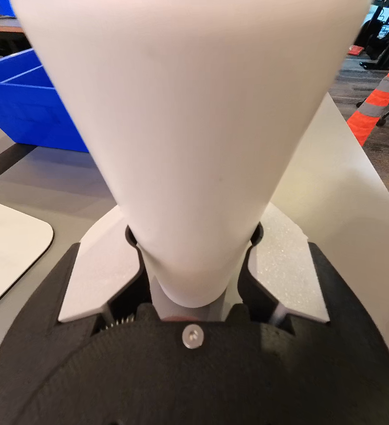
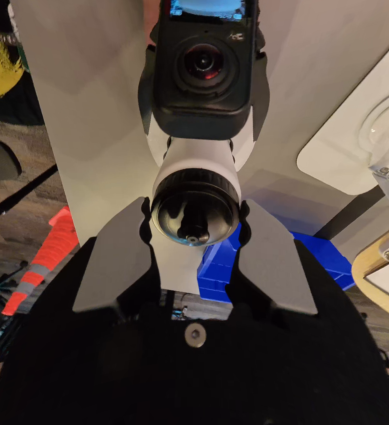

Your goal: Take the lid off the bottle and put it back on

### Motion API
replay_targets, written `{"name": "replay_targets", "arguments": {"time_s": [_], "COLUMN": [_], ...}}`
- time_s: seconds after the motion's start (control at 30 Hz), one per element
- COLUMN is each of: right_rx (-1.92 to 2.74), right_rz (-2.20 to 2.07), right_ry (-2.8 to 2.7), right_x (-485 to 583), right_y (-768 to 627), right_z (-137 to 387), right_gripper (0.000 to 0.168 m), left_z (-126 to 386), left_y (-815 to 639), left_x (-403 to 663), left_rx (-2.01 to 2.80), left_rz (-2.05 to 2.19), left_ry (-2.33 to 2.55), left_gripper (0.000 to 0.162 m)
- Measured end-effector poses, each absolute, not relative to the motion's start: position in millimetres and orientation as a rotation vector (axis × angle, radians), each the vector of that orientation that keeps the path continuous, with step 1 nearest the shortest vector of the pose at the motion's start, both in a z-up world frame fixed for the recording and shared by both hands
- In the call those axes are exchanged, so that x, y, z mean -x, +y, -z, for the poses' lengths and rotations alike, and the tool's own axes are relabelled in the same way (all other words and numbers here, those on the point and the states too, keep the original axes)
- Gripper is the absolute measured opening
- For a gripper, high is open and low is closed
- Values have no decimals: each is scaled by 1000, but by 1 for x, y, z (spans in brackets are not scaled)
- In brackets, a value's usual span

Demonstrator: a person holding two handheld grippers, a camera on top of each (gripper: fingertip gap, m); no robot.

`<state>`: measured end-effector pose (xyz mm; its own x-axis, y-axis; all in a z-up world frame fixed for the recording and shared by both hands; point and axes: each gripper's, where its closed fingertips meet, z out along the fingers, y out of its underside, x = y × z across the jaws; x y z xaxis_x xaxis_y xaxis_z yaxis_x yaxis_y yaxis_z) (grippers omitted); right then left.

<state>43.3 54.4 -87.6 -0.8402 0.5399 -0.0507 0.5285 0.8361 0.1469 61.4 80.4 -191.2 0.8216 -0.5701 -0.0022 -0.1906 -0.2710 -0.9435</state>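
Note:
A white bottle (image 1: pixel 166 115) fills the left wrist view and stands above the table. My left gripper (image 1: pixel 193 233) is shut on its lower body, one finger on each side. In the right wrist view I look along the bottle (image 2: pixel 195 158) from its top end. A black ribbed lid (image 2: pixel 195 207) with a small nozzle sits on it. My right gripper (image 2: pixel 195 220) has its fingers against both sides of the lid and is shut on it. The left gripper (image 2: pixel 199 147) and its camera show behind, still around the bottle body.
A blue bin (image 1: pixel 23 110) stands on the white table (image 1: pixel 315 172) at the left; it also shows in the right wrist view (image 2: pixel 315 257). A white rounded board (image 1: pixel 9 248) lies near left. An orange cone (image 1: pixel 377 99) stands on the floor past the table edge.

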Motion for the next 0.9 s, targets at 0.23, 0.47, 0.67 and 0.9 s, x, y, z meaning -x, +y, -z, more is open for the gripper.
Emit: {"name": "replay_targets", "arguments": {"time_s": [0.23,0.47,0.67,0.9], "right_rx": [-1405,-1607,-1488,-965], "right_rz": [-50,162,108,-83], "right_ry": [2787,2611,2662,2865], "right_x": [-44,-45,-44,-47], "right_y": [62,54,54,58], "right_z": [78,87,87,87], "right_gripper": [86,75,74,74], "left_z": [191,191,192,192], "left_y": [81,81,81,82], "left_x": [-61,-60,-59,-60], "left_rx": [1837,1841,1839,1834], "left_rz": [395,392,394,396], "left_ry": [578,579,574,592], "left_gripper": [97,97,96,95]}}
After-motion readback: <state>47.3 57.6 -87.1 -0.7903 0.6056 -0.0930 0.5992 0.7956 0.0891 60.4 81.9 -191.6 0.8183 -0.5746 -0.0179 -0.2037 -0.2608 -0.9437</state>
